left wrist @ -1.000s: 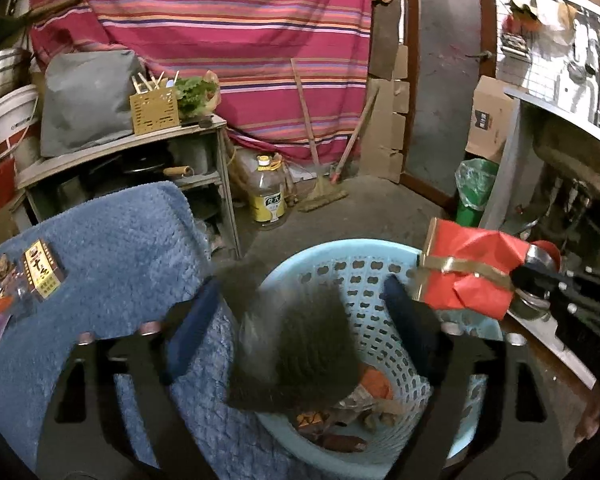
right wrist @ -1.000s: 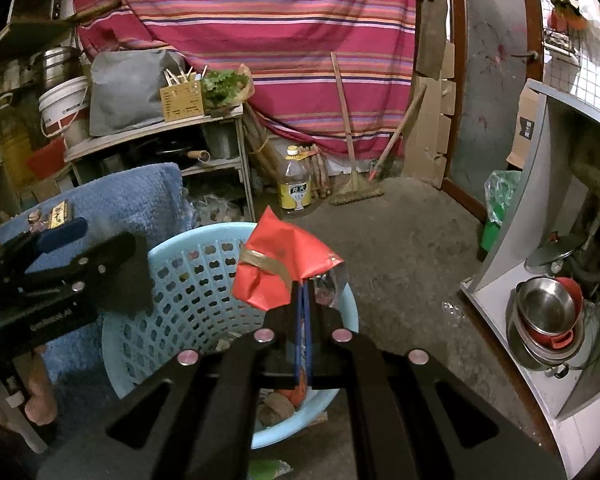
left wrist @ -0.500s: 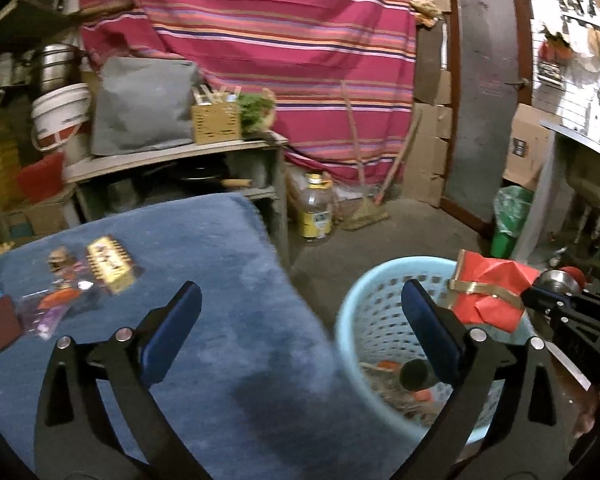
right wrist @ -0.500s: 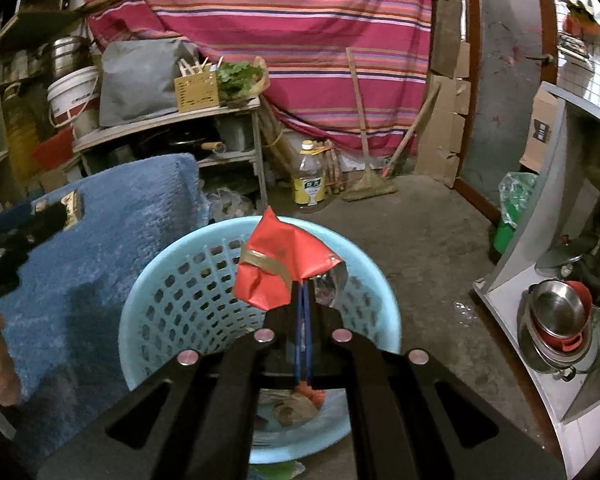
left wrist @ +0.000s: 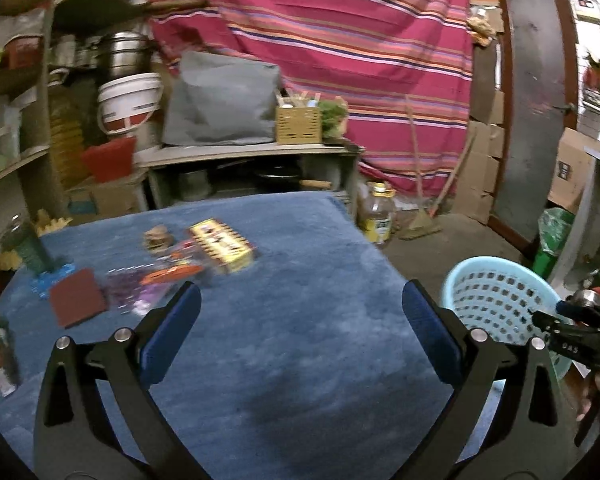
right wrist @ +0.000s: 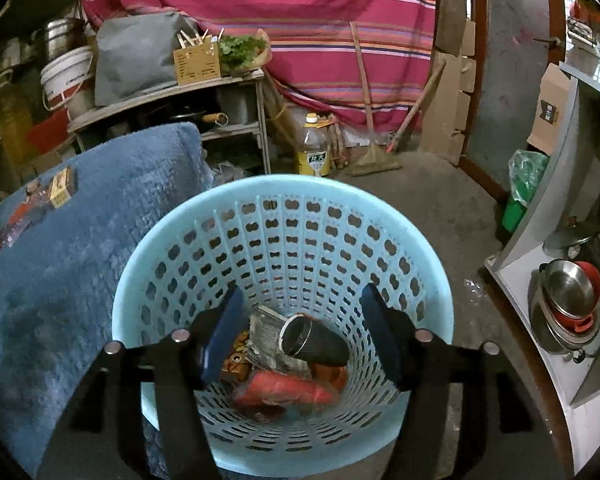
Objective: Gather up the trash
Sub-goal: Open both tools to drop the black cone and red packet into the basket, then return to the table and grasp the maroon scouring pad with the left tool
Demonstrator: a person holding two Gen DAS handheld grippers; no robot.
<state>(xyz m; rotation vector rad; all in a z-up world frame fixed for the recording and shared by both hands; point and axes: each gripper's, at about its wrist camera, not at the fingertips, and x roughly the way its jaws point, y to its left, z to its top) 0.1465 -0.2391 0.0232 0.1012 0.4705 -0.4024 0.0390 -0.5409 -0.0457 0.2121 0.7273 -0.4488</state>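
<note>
Over basket (right wrist: 284,200) rim, R tongs (right wrist: 304,332) just parting, empty, L tongs (left wrist: 300,320) spread above blanket (left wrist: 300,360).

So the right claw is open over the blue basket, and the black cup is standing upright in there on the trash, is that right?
Not quite. In the right wrist view the black cup lies on its side on the trash, its open mouth facing the camera. The rest holds: the right claw is open, its jaws have just been opening with nothing between them, and it hangs over the blue basket.
</note>
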